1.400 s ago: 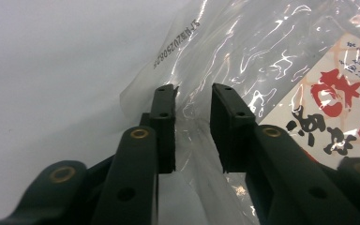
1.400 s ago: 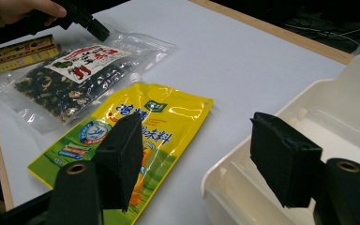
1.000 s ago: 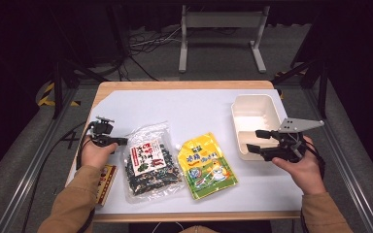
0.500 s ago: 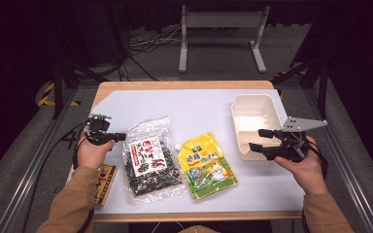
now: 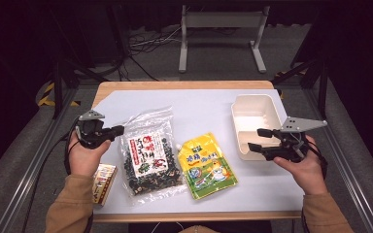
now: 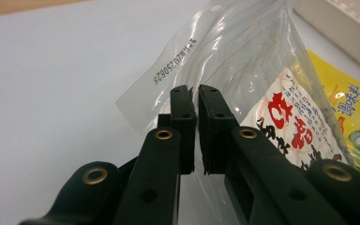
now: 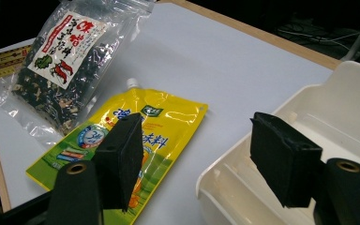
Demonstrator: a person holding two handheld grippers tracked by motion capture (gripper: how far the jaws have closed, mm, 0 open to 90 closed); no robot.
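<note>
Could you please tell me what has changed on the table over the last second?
The left gripper has closed on the left edge of the clear plastic bag of dark dried food and moved slightly up the view. The yellow pouch, cream tray and open right gripper stayed put.

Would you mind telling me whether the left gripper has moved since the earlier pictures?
Yes. The left gripper has shifted up the high view, away from the small box at the table's near edge, its closed jaws at the clear bag's edge.

Two pouches (image 5: 150,156) (image 5: 207,165), one tray (image 5: 255,124), one box (image 5: 102,182).
</note>
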